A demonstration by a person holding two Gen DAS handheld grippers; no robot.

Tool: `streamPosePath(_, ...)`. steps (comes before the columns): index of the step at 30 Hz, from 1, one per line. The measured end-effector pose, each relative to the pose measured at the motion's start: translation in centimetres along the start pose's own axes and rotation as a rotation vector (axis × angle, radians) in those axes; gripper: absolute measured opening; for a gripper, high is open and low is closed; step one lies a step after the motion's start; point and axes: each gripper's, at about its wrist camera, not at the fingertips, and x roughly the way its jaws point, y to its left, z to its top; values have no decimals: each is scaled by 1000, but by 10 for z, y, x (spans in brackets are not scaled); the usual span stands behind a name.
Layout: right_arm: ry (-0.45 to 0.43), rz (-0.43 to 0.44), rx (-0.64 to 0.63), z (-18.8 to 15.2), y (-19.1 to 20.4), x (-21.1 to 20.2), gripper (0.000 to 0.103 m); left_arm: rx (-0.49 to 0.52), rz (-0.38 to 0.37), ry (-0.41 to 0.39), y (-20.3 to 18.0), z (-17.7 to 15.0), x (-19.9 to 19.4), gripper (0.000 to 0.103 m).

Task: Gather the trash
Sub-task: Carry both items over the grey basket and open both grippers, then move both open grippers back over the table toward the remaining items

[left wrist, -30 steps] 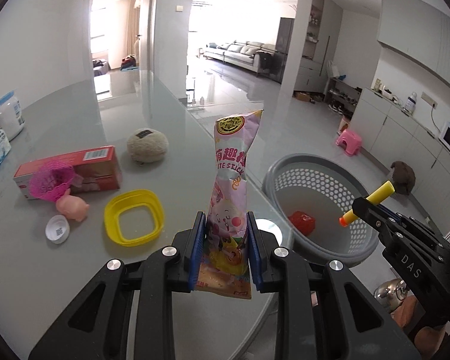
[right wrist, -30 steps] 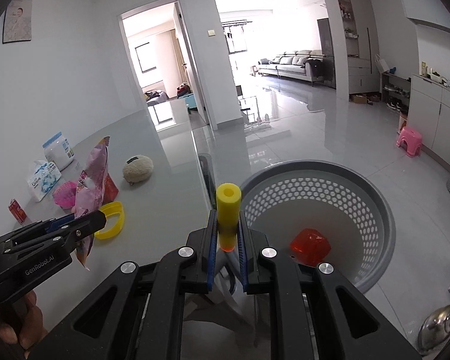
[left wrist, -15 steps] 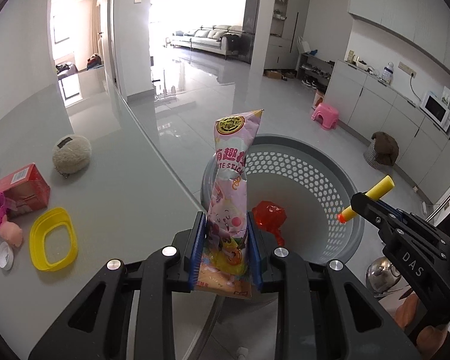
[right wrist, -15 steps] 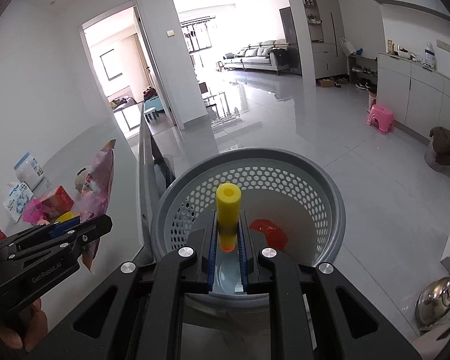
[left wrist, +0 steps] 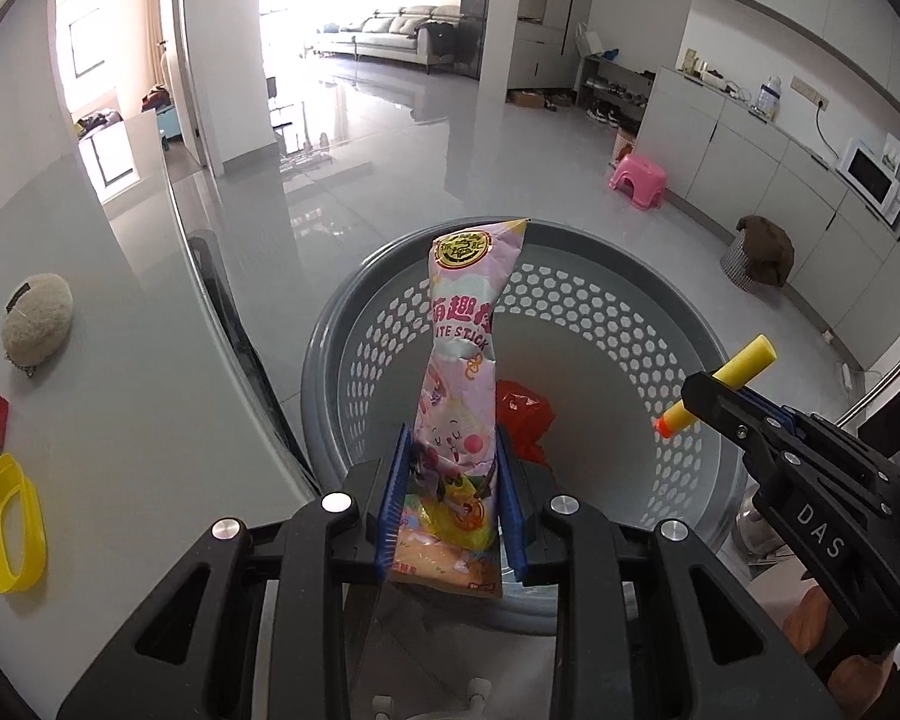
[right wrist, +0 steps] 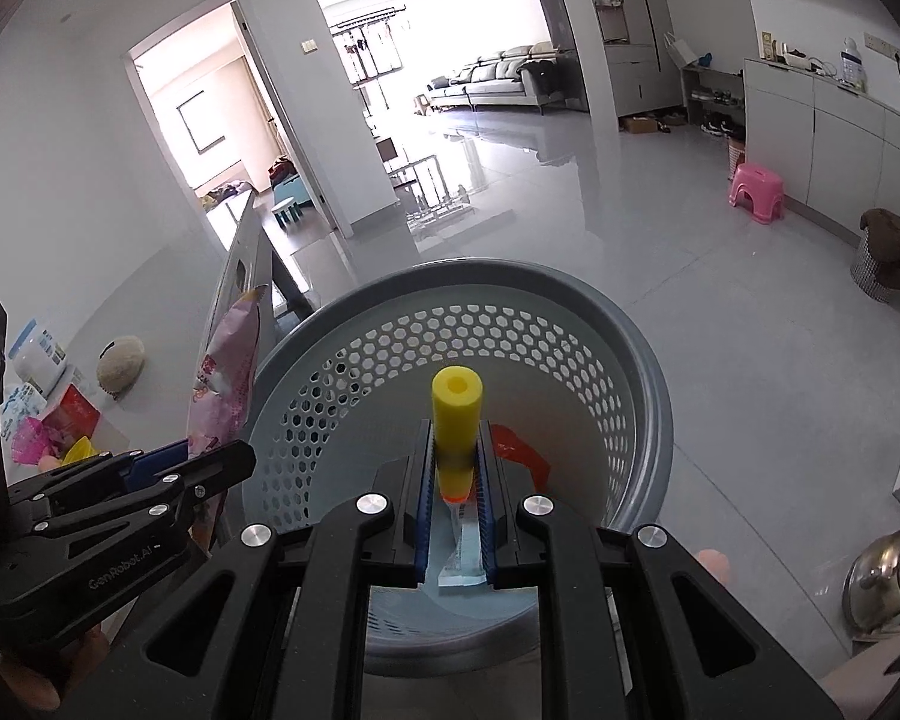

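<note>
Both grippers hang over the mouth of the round grey perforated plastic basket (left wrist: 678, 324), which stands on the floor just beside the edge of the pale glossy table (left wrist: 126, 396), so that whatever is let go should fall straight inside rather than onto the tiles. The left gripper (left wrist: 450, 504) is clamped on the lower end of a tall pink printed snack wrapper (left wrist: 463, 360), held upright by its bottom so the loose crinkled top stands free above the basket's opening. The right gripper (right wrist: 456, 480) pinches a short yellow foam dart with an orange tip (right wrist: 455, 420) between its blue pads, the hollow end pointing up and the tip down toward the basket floor, a grip low on the shaft that suits so light and squashy a piece. A crumpled red plastic wrapper (left wrist: 525, 414) already lies at the bottom, which suggests the basket serves as the bin. On the table, well apart from the basket, a yellow plastic ring (left wrist: 9, 525) and a fuzzy beige ball (left wrist: 36, 315) remain, probably for later trips
</note>
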Motion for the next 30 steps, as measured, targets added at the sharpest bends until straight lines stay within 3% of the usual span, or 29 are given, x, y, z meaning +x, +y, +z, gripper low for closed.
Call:
streamPosePath(13,10,16,5,3,-11,22,13,-4,38,17,-8,7,24,30)
streamPosePath(15,6,12,6,2,-10,22,24,-7,41,22,-9,7,25,33)
streamPosePath(19,-19,7,5,-2,-12,16,44,-18,43,13,-6,6,22,58)
streamPosePath(30,-16,13,19,-2,-9,6,46,-29,65,-10,2,1,6,58)
